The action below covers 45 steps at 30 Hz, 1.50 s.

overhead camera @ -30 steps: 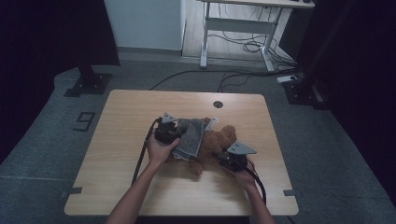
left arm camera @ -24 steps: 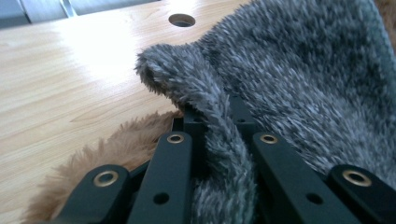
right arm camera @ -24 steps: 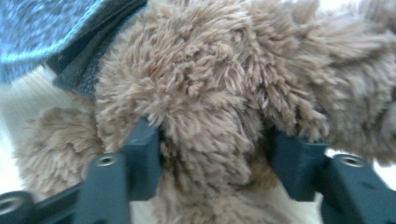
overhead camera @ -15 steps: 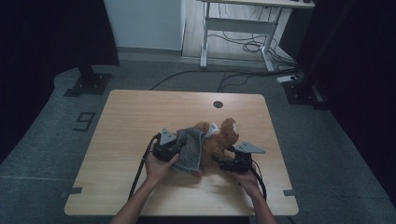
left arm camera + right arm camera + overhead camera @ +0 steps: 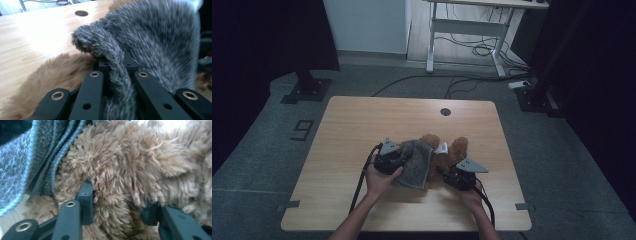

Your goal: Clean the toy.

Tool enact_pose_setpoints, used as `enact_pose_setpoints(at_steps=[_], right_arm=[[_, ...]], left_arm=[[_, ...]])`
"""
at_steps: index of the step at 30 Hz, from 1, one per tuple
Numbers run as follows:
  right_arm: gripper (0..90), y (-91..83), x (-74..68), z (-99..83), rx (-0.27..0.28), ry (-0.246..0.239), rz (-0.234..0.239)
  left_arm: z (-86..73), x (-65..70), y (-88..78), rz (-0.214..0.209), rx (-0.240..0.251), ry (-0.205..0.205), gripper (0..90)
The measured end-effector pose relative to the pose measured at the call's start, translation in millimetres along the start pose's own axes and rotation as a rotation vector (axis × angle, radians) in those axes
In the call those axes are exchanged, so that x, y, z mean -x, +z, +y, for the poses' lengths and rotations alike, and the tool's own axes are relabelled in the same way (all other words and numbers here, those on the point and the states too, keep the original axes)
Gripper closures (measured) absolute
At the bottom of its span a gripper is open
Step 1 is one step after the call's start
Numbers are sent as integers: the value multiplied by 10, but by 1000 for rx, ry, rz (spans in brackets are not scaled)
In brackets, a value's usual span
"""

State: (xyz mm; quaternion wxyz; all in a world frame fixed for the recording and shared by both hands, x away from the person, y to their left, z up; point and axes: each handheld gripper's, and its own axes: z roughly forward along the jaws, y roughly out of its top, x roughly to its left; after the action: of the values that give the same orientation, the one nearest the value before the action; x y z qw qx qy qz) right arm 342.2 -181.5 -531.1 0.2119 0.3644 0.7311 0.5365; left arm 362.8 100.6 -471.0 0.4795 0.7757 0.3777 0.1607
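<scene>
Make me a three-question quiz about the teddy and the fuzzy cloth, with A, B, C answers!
1. Where is the cloth? A on the floor; B over the teddy; C under the table
2. What colour is the cloth? A grey; B red; C yellow
3. What does the left gripper hold? A nothing; B a cup; C the cloth

Answers: 1 B, the high view shows it draped on the teddy's left side. 2 A, its fur looks grey in both gripper views. 3 C, a fold of cloth sits pinched between its fingers.
</scene>
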Motion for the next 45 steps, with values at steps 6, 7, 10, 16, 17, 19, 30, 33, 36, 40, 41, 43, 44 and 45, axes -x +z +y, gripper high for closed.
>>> enact_pose_setpoints(at_steps=[6,7,10,16,17,19,30,33,36,40,41,43,44,45], right_arm=[[571,-9,23,-17,7,8,4],[574,-10,15,-28,15,1,0],[576,-15,13,-30,14,-2,1],[578,-30,-11,-60,26,-10,-7],[578,-33,-16,-66,29,-13,-13],[578,-41,-19,-70,21,-3,-16],[587,-37,-43,-94,21,9,-42],[587,-37,-43,-96,23,12,-46],[587,-38,-39,-100,27,13,-44],[587,-34,-39,-101,30,12,-44],[586,-34,-39,-101,30,14,-43],[587,-34,-38,-102,31,17,-43],[587,-34,-39,-102,32,19,-43],[587,-34,-39,-102,32,19,-43]], left_arm=[[293,287,33,-45,19,67,823],[416,420,73,-67,29,91,823],[546,558,133,-93,33,110,822],[824,889,577,-118,-35,142,816],[816,949,787,-81,-107,174,816],[737,961,954,-27,-161,203,817],[568,695,610,68,-108,198,821],[501,549,452,115,-103,194,821],[367,280,273,134,-100,146,822],[275,114,125,114,-78,107,827],[234,55,35,118,-59,94,827],[209,1,-52,141,-45,91,827],[209,1,-52,141,-45,91,827],[200,-33,-98,155,-39,88,827]])
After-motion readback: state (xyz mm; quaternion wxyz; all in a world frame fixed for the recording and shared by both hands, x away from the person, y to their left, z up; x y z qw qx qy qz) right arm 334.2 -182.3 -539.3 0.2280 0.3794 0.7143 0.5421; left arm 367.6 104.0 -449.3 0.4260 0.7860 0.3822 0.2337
